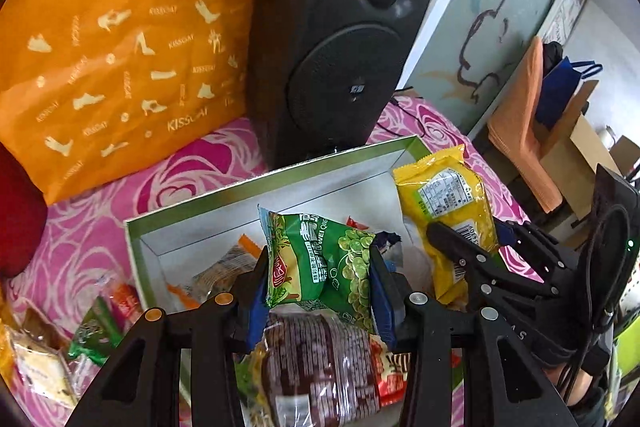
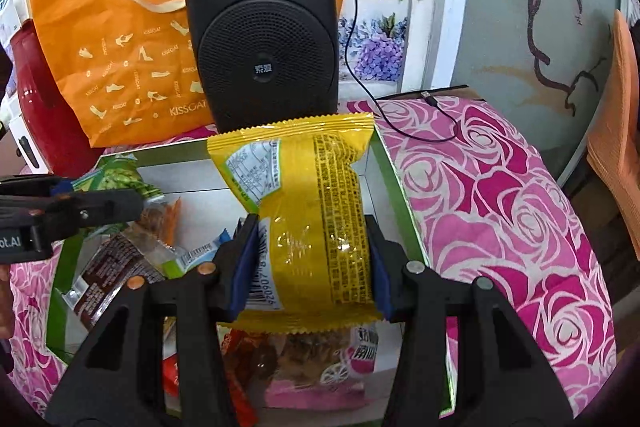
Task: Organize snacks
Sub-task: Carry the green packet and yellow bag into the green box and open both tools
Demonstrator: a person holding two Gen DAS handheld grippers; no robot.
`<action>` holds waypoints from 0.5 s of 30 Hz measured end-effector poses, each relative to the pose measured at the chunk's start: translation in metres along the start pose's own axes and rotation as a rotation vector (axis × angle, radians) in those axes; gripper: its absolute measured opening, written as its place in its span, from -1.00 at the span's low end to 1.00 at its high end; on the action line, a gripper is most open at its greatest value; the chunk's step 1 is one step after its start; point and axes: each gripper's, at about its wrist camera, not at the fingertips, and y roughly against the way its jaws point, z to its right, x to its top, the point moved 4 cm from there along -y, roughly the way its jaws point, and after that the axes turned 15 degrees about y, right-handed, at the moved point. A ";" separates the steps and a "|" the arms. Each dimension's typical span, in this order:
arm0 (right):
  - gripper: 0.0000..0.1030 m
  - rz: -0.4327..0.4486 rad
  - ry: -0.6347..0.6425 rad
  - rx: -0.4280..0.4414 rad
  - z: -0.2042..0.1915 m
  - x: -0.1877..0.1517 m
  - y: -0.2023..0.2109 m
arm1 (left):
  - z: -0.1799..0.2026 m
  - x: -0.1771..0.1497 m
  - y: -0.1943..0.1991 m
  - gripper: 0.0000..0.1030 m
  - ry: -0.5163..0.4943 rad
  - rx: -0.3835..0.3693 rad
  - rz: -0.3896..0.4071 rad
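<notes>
1. The left gripper [image 1: 320, 267] is closed on a green pea snack packet [image 1: 320, 259], held above the green-rimmed box [image 1: 256, 183].
2. The right gripper [image 2: 312, 259] clamps a yellow snack packet [image 2: 304, 211] over the same box [image 2: 396, 179].
3. More wrapped snacks [image 2: 116, 267] lie inside the box.
4. The box sits on a pink rose-patterned surface [image 2: 500, 207], in front of a black speaker [image 2: 260, 27] and an orange bag [image 2: 100, 47].
</notes>
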 end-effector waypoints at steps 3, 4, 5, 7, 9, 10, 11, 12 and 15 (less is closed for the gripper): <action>0.24 -0.003 0.051 0.010 -0.007 0.002 -0.005 | -0.003 0.000 -0.005 -0.01 0.012 -0.002 0.007; 0.42 -0.001 0.076 0.000 -0.009 0.002 -0.005 | -0.003 -0.001 -0.003 0.29 0.008 -0.002 0.016; 0.85 0.005 0.098 -0.016 -0.011 0.002 -0.004 | -0.004 -0.001 -0.001 0.48 0.000 0.014 0.031; 0.99 0.024 0.127 -0.033 -0.015 0.002 0.001 | -0.005 -0.001 0.007 0.77 -0.024 0.071 0.089; 0.99 0.018 0.140 -0.045 -0.016 0.000 0.004 | -0.006 -0.001 0.011 0.78 -0.038 0.095 0.107; 0.99 0.016 0.144 -0.049 -0.017 -0.001 0.005 | -0.008 -0.001 0.012 0.79 -0.039 0.099 0.104; 0.99 0.014 0.147 -0.052 -0.018 -0.001 0.006 | -0.009 -0.002 0.015 0.79 -0.037 0.098 0.104; 0.99 0.012 0.149 -0.054 -0.019 -0.002 0.008 | -0.010 -0.002 0.017 0.79 -0.037 0.098 0.106; 0.99 0.010 0.151 -0.051 -0.024 -0.001 0.015 | -0.013 -0.005 0.025 0.79 -0.042 0.109 0.116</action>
